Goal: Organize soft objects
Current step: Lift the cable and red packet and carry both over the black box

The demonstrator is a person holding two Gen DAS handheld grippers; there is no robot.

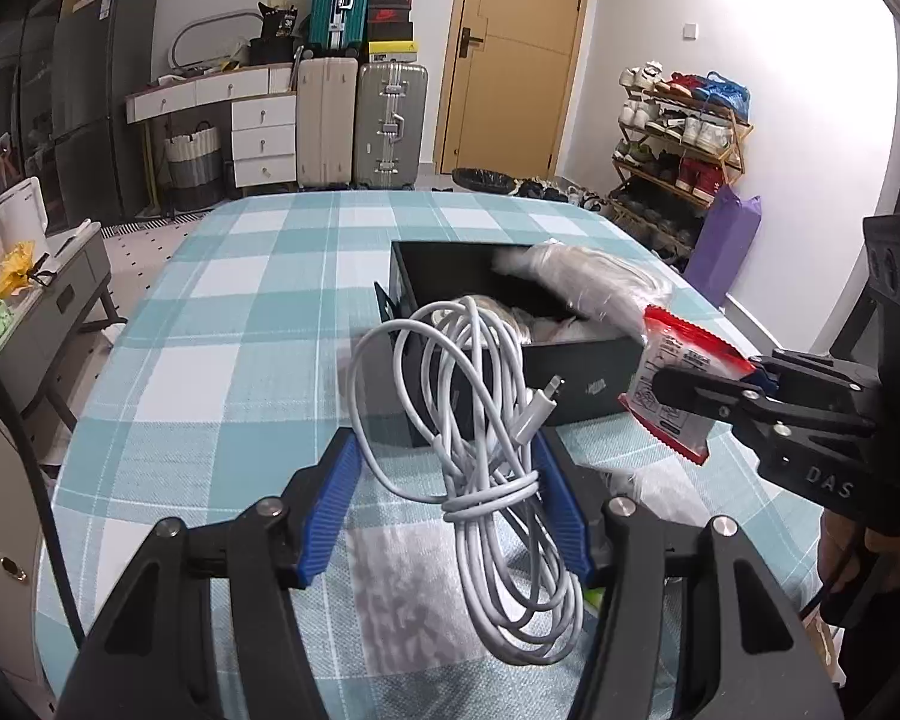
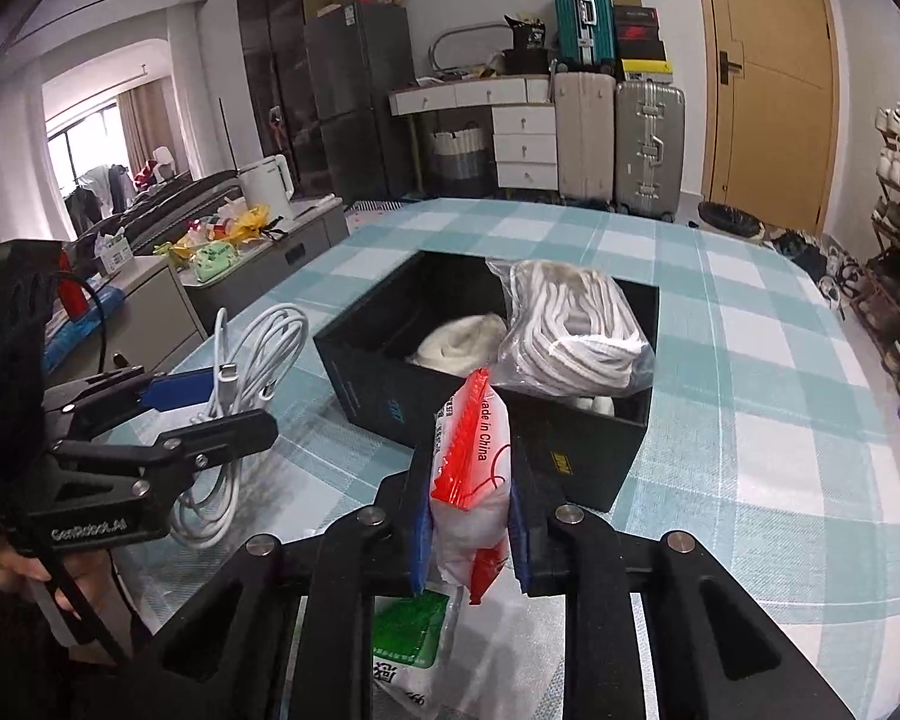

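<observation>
Left wrist view: a white charging cable (image 1: 498,468), looped in a loose coil with its plug end sticking out, is pinched between the blue pads of the left claw (image 1: 444,504) and hangs above the checked counter (image 1: 222,312). Just beyond that claw an open black box (image 1: 576,384) is seen, with a clear bag of white cord (image 2: 570,324) resting on its far rim. To the right, the right claw (image 2: 468,516) is pressed together on a red-and-white plastic packet (image 2: 471,468), soft and crinkled, held upright near the box's front wall. Beneath the right claw a green-labelled packet (image 2: 411,624) lies on the counter.
</observation>
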